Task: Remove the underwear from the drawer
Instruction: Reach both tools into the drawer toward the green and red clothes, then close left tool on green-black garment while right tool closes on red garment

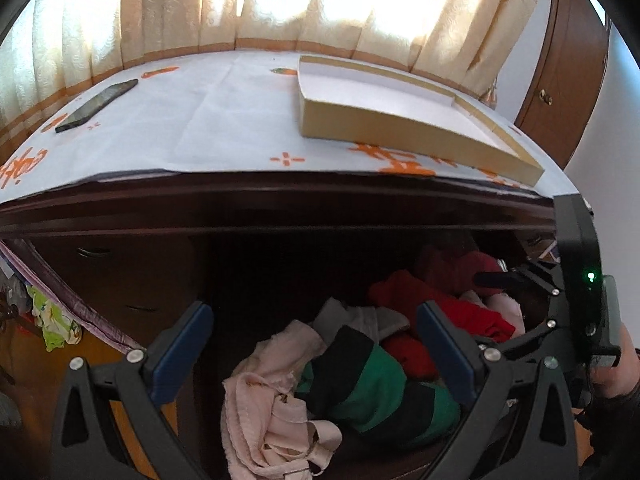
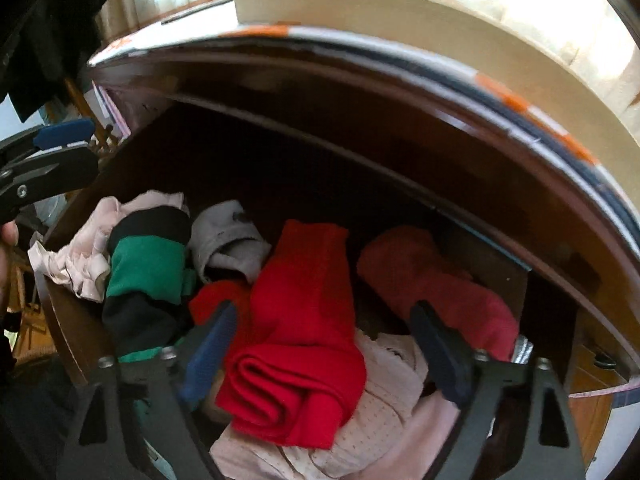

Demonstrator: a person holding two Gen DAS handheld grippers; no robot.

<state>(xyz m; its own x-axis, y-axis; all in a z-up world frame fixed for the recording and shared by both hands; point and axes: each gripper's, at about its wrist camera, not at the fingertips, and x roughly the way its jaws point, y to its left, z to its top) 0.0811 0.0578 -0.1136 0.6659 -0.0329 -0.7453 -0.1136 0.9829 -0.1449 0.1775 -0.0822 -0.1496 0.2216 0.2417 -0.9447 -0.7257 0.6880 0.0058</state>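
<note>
Inside the open drawer (image 2: 76,340) the underwear lies in a loose heap, and none of it is out yet: nothing hangs from either pair of tongs, so the whole lift remains to be done. In the right wrist view the right tongs (image 2: 320,352) point steeply down with their pads apart, straddling a rolled red garment (image 2: 296,344) at 6 o'clock; the pads seem not to press the cloth, though blur makes contact hard to rule out. Pale pink dotted cloth (image 2: 384,408) lies beneath the roll, a darker red piece (image 2: 432,276) at 3 o'clock, a grey piece (image 2: 228,244) at 11 o'clock, and a green-and-black striped piece (image 2: 148,272) at 9 o'clock.

In the left wrist view the left tongs (image 1: 312,352) also stand apart and empty, hovering above the striped piece and a pale pink bra (image 1: 264,412) at 6 o'clock. The right tool's body crowds the frame at 3 o'clock, so the two tools work near each other.

Room to move is tight upward: the dark wooden edge of the worktop (image 1: 224,120) overhangs the drawer's back half at 12 o'clock, and the drawer's side wall rises at 8 o'clock. The likeliest clear way out is up and toward the person. On the worktop a shallow cardboard box (image 1: 400,120) sits at 1 o'clock and a phone (image 1: 98,105) at 10 o'clock, with bare cloth between them.
</note>
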